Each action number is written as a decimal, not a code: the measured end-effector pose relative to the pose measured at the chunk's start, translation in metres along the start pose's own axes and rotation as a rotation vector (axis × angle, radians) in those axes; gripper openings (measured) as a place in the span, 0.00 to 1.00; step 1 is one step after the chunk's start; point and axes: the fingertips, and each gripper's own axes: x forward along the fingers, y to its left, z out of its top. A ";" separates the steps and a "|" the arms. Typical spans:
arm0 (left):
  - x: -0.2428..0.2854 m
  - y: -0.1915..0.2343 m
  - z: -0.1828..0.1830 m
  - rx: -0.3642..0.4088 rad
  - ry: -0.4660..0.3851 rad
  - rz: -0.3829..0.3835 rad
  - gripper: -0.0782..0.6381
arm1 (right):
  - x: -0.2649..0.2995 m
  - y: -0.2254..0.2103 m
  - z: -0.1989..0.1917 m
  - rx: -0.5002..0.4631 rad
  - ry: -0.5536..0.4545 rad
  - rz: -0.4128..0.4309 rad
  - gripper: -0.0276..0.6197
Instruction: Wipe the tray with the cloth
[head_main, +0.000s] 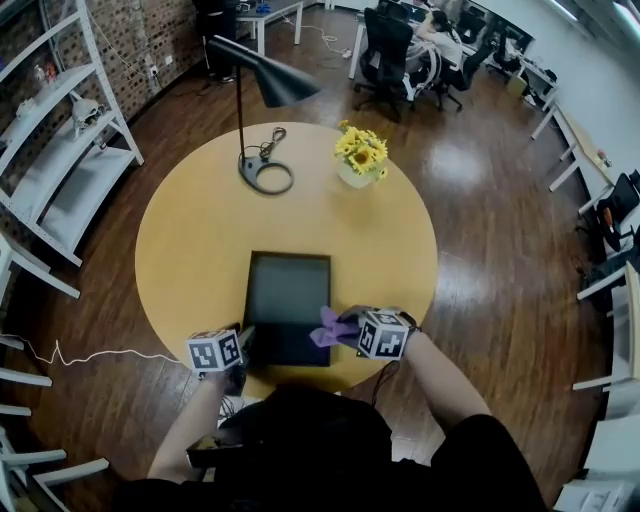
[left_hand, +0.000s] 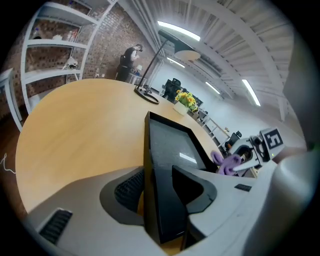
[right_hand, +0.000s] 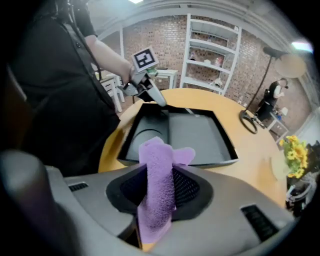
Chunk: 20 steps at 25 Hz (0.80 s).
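The left gripper's (left_hand: 159, 192) fingers (left_hand: 125, 191) are released: they straddle the near-left corner rim of the black tray (left_hand: 172, 142), and a sliver of table (left_hand: 75, 130) shows between the outer pad and the wall. The right gripper's (right_hand: 160, 192) fingers (right_hand: 192, 187) are clenched on the purple cloth (right_hand: 159, 160), whose free end pokes up past the tips. Just beyond those tips lies the tray's near-right corner, with the cloth at its rim. The tray sits flat on the round table. Farther past both grippers, across the tray, stand a lamp (head_main: 262, 90) and flowers (head_main: 361, 152).
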 end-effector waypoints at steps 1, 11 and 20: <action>0.001 0.001 -0.001 0.016 0.006 0.008 0.36 | -0.003 -0.020 -0.005 0.023 0.004 -0.046 0.23; 0.004 -0.004 -0.020 0.122 0.114 0.021 0.39 | 0.003 -0.191 -0.015 0.939 -0.168 -0.337 0.23; 0.012 -0.004 -0.021 0.122 0.149 -0.063 0.39 | 0.033 -0.177 -0.018 1.172 -0.278 -0.431 0.23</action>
